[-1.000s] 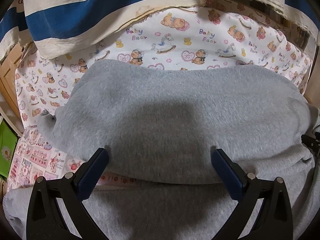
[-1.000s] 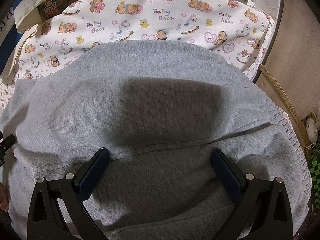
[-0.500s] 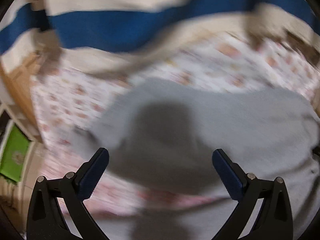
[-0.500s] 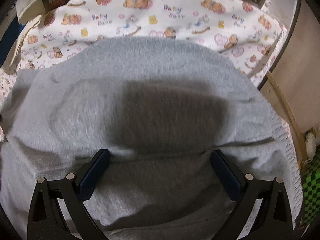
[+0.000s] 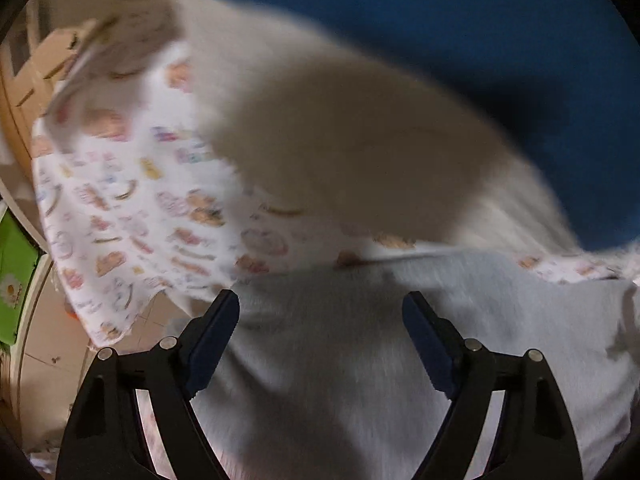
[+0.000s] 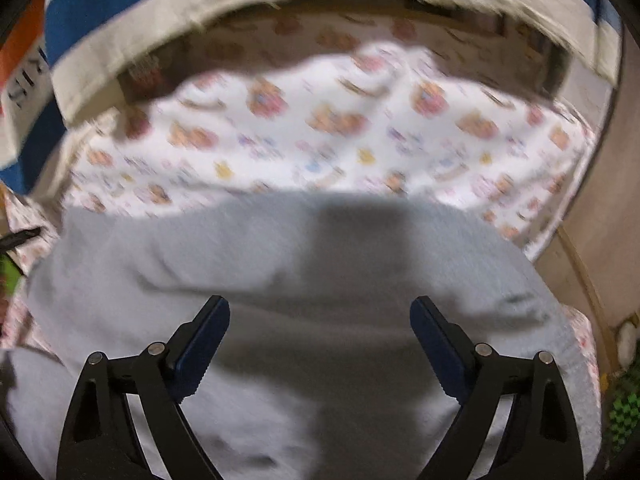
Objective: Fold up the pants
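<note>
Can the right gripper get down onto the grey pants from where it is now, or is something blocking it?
Probably yes. The right gripper is over the grey pants, jaws apart with nothing pinched; they have just been closing a little. Nothing lies between it and the fabric, though blur hides the folds.

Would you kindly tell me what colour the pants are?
The pants are light grey, plain, with no print; the right wrist view shows them best.

Black capital letters, seemingly "RIS", stand turned on their side on the white part of the striped cloth (image 6: 24,76), just left of its blue band, in the right wrist view. The print on the bear sheet (image 6: 360,140) below that cloth is too blurred to read.
</note>
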